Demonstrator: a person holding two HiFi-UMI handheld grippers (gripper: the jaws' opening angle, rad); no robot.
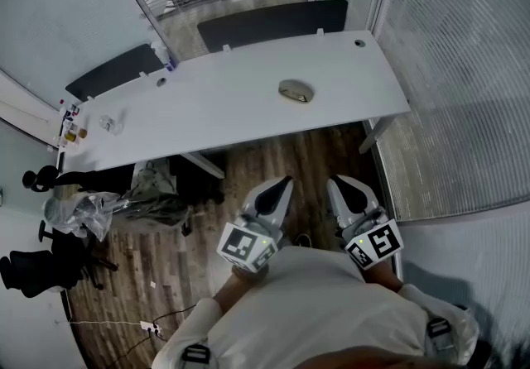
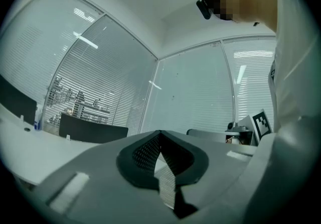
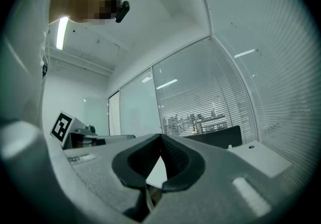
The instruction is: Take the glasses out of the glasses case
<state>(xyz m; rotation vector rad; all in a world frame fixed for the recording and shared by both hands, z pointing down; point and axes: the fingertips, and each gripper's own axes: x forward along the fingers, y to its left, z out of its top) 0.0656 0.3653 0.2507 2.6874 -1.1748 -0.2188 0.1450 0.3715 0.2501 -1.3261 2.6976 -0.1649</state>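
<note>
I stand back from the worktop (image 1: 232,103), with bare floor between us. The case (image 1: 296,91) lies on it toward the right end, alone and well apart from both claws. It is too small here to tell if the lid is up, and I see no glasses outside it.

My left claw (image 1: 280,187) and my right claw (image 1: 334,185) are close to my body, side by side, pointing level toward the worktop. Both are closed tight and hold nothing. Each gripper view shows the two jaws meeting at the tips, with only the room behind.

The step in hand, as I judge it, is the approach. To do it well I should bring both claws to the case together, open them before they arrive, and come in low from the near side. One claw should pin the base near its end — the other takes the lid at the front edge. A light case may slide on this top, so I hold first, then lift.
</note>
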